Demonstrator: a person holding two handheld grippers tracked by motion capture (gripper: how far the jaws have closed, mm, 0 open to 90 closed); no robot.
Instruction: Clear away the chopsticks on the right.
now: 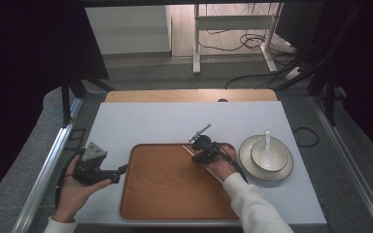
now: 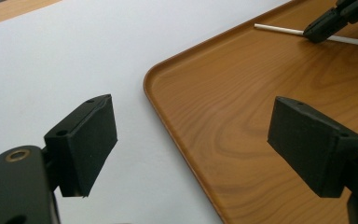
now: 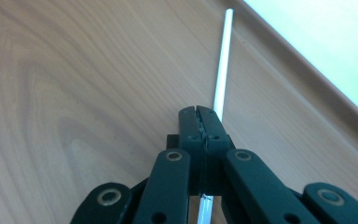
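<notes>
- So, on the far left of the high view, the left gripper (image 1: 121,169) sits in the person's left hand (image 1: 75,191), over the white table top (image 1: 141,121), just beside the left edge of the brown wooden tray (image 1: 175,194).
- Its two black jaws stand wide apart, and nothing is between them.
- In the left gripper view, one jaw hangs over the white table top (image 2: 51,60) and the other hangs over the brown wooden tray (image 2: 242,107). The rounded corner of the tray lies between them.
- Next comes the brown wooden tray itself. It is flat, has a low rim, and lies in the middle of the table.
- Over the back right part of the tray is the right gripper (image 1: 197,156), held in the person's right hand (image 1: 222,168) with a white sleeve (image 1: 252,208).
- Its jaws are closed tight on a thin white stick (image 3: 223,65).
- In the right gripper view, the thin white stick comes out past the tips of the right gripper (image 3: 199,110) and points toward the tray's rim. A bit of it shows again low down, between the jaws.
- The stick sits low over the wood, close to the tray's back edge. I cannot tell if it touches the tray.
- In the left gripper view, the thin white stick (image 2: 279,30) shows far off with the right gripper (image 2: 317,32) closed on it.
- On the far right, a round white plate (image 1: 247,162) lies on the table, just beside the tray. A white bowl (image 1: 260,158) stands on it with a white spoon (image 1: 267,141) in it.
</notes>
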